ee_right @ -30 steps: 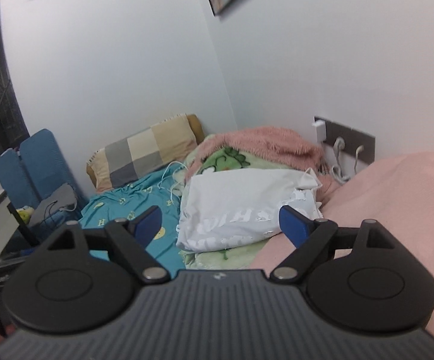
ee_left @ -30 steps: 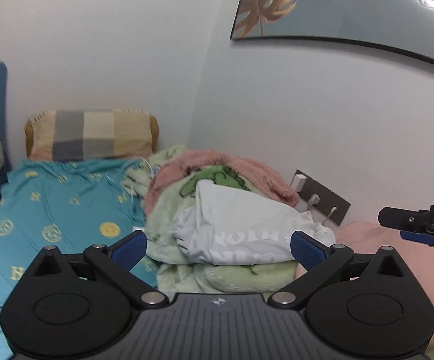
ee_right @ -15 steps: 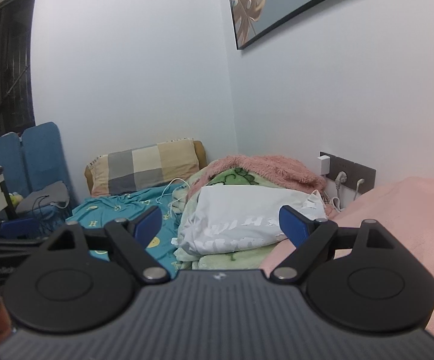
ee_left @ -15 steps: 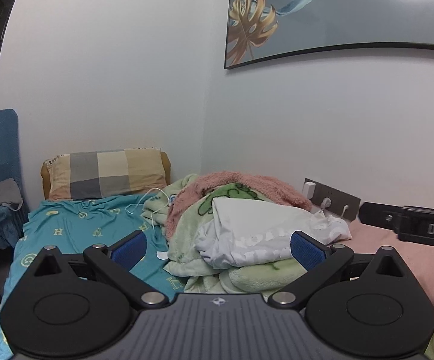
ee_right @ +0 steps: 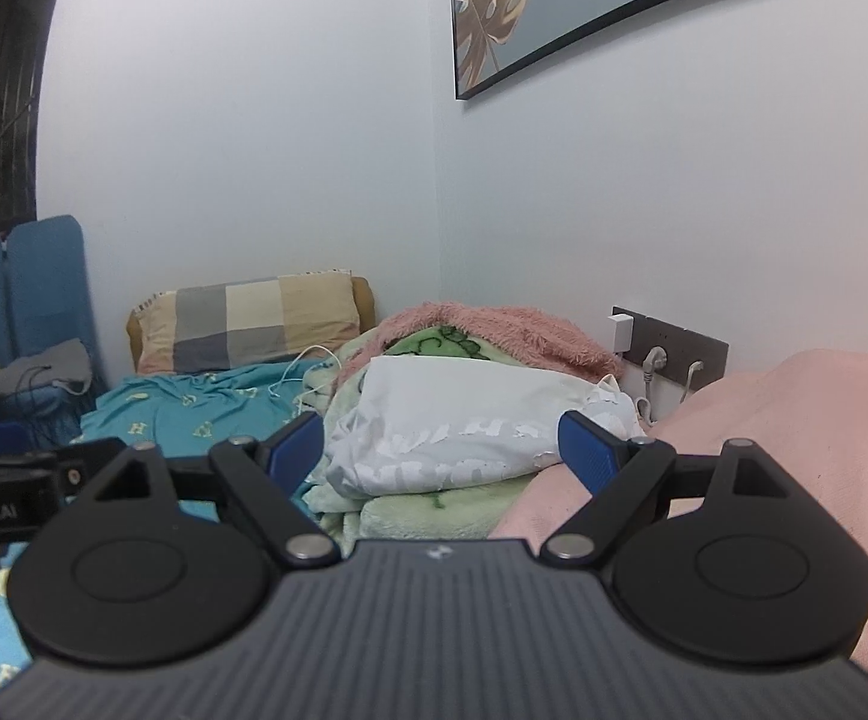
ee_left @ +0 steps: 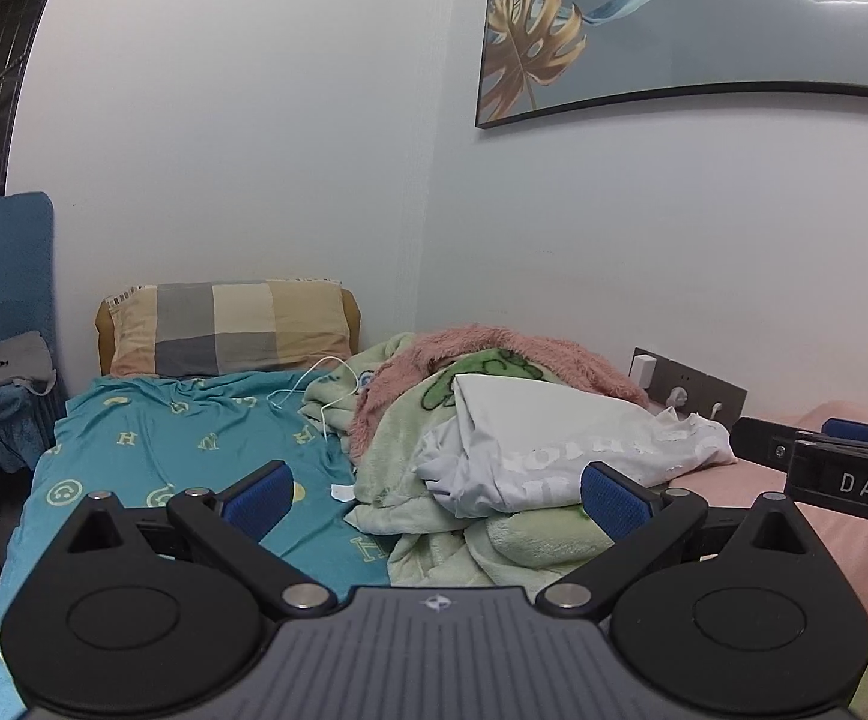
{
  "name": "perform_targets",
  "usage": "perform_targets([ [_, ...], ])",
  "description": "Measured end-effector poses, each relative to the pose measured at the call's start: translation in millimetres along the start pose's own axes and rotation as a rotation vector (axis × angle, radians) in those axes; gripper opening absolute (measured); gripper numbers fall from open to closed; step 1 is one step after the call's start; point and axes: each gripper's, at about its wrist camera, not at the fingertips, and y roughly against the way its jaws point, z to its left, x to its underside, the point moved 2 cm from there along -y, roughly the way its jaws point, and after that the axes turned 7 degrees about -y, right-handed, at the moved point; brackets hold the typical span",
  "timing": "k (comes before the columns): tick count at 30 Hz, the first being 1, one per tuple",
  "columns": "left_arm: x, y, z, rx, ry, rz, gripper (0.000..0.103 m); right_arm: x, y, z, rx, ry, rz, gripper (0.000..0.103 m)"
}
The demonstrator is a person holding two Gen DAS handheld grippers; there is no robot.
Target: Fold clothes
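Clothes to fold: a white shirt (ee_left: 566, 450) lies on top of the green blanket (ee_left: 410, 480) heap, by the bed's wall edge. Left hand-held gripper (ee_left: 434, 489) and right hand-held gripper (ee_right: 441, 443) both hang wide apart, holding nothing, likely so each can grab a side.

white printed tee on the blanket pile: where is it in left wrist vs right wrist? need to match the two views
Left wrist: white tee sits right of centre, on the green blanket, just above the right blue finger pad.
Right wrist: white tee sits at centre, between the two blue finger pads, beside the pink cover.
Shared landmark: the checked pillow against the back wall, left of the tee in both views.
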Motion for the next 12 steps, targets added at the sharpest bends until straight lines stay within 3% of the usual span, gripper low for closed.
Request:
perform_targets([
  [12, 2.7, -0.3, -4.4, 0.009, -0.007, 0.006, 0.103, 10.3, 6.0, 3.5, -0.005, -0.009, 0.022, 0.087],
])
